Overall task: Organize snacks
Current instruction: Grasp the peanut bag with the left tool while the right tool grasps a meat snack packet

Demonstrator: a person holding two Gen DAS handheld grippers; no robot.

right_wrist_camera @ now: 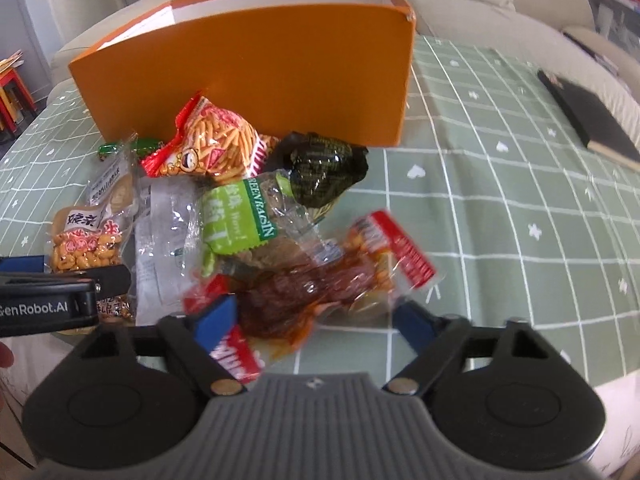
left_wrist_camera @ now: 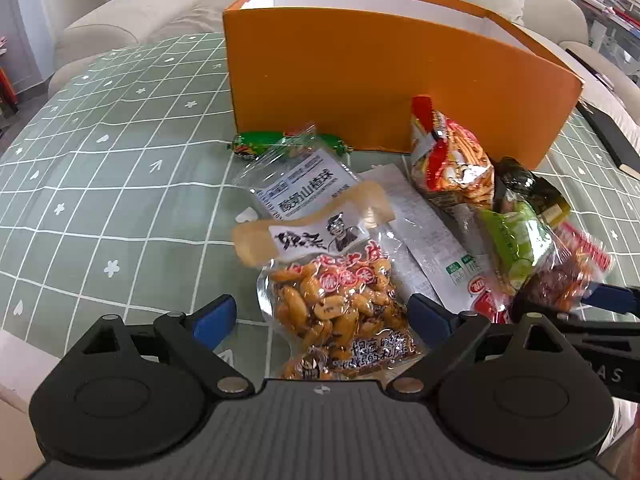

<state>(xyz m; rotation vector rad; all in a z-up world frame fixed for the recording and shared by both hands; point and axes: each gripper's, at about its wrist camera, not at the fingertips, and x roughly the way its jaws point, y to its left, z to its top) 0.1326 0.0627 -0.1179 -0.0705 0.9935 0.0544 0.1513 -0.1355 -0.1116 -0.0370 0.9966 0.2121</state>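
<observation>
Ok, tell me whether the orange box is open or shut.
Open: the orange box has no lid on, and its white inner walls show above the rim. Its contents cannot be seen.

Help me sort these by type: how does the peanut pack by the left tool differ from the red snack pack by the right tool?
The peanut pack is sharp and lies flat on the table; the red snack pack is motion-blurred and crumpled. The peanut pack shows yellow-orange nuts under a tan header strip; the red snack pack shows dark reddish-brown contents with red-and-white ends. The peanut pack sits between the open left tool; the red snack pack sits between the open right tool. Both are clear plastic pouches outside the orange box.
</observation>
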